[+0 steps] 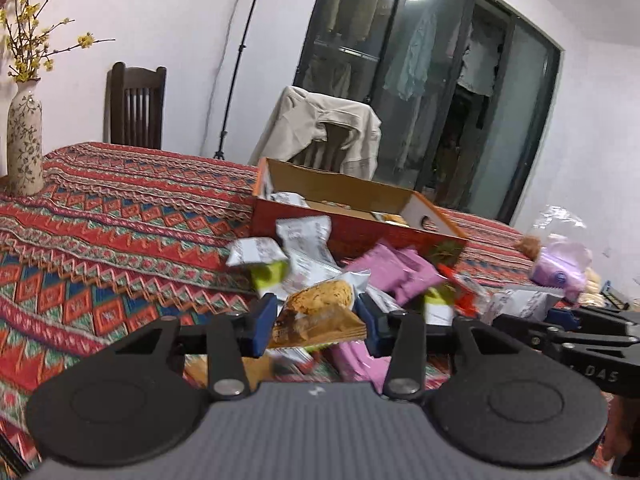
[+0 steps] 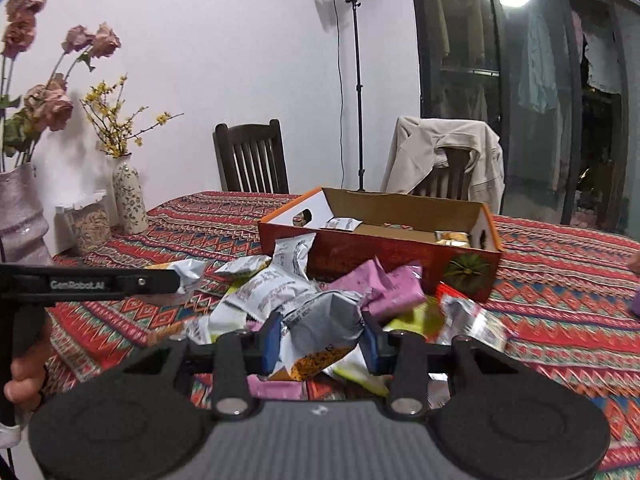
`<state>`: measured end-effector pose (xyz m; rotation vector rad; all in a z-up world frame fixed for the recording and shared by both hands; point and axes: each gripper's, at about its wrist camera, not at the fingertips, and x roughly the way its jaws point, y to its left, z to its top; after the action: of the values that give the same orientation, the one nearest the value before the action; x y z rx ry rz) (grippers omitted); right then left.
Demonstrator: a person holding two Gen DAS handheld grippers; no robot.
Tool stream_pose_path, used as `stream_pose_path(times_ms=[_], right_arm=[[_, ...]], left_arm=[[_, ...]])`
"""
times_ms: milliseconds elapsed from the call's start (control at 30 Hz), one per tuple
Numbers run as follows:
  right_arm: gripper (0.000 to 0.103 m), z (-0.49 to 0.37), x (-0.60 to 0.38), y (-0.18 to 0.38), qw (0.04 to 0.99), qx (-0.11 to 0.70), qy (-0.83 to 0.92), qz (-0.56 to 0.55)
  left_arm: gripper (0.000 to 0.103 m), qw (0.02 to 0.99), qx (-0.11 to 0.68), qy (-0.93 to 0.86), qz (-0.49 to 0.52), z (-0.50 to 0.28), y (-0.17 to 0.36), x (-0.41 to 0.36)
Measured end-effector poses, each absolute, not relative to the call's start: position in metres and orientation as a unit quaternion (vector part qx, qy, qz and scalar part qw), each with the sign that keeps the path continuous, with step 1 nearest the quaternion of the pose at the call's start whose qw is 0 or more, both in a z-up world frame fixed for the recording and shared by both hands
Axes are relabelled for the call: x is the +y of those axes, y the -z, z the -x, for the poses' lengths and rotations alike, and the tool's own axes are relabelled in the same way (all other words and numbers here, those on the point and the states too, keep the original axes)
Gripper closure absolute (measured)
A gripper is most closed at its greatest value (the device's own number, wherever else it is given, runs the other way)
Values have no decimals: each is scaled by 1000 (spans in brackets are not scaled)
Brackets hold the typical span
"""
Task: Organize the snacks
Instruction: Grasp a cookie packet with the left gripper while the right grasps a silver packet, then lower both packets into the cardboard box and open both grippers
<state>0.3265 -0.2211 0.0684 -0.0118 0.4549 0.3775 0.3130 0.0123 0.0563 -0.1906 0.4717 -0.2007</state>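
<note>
My left gripper [image 1: 318, 324] is shut on an orange cookie snack packet [image 1: 320, 312], held above a pile of snack packets [image 1: 304, 252] on the patterned tablecloth. My right gripper [image 2: 322, 338] is shut on a silver and orange snack packet [image 2: 320, 328] above the same pile [image 2: 272, 284]. An open orange cardboard box [image 1: 352, 224] stands just behind the pile with a few packets inside; it also shows in the right wrist view [image 2: 384, 248]. Pink packets [image 2: 392, 288] lie against the box front. The right gripper's body shows at the right of the left wrist view [image 1: 580, 340].
A floral vase [image 1: 24, 140] stands at the table's far left, with a second vase and a jar [image 2: 86, 220] beside it. Two chairs [image 2: 252, 156] stand behind the table, one draped with a beige jacket [image 2: 444, 152]. A light stand [image 2: 352, 80] is behind. Bagged items [image 1: 560, 264] lie right.
</note>
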Motion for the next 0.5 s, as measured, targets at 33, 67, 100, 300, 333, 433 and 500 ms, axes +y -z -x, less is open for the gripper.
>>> stream_pose_path(times_ms=[33,67,100,300,333,433,500], right_arm=[[64,-320,-226,-68,957,224,-184,5],[64,-315,-229,-68,957,225,-181,4],[64,-310,-233,-67,958,226,-177,1],[64,-291,-248,-69,961,219,-169,-14],[64,-290,-250,-70,962,216,-169,-15],[64,-291,-256,-76,963,208,-168,-18],[64,-297,-260,-84,964,201,-173,-22]], left_arm=[[59,963,232,102,90,-307,-58,9],[59,964,231,104,84,-303,-60,4],[59,965,228,106,77,-299,-61,0],[59,968,210,121,62,-288,-74,-13],[59,968,207,126,61,-291,-77,-14],[59,966,203,147,65,-307,-91,-13],[59,965,199,159,61,-324,-103,-13]])
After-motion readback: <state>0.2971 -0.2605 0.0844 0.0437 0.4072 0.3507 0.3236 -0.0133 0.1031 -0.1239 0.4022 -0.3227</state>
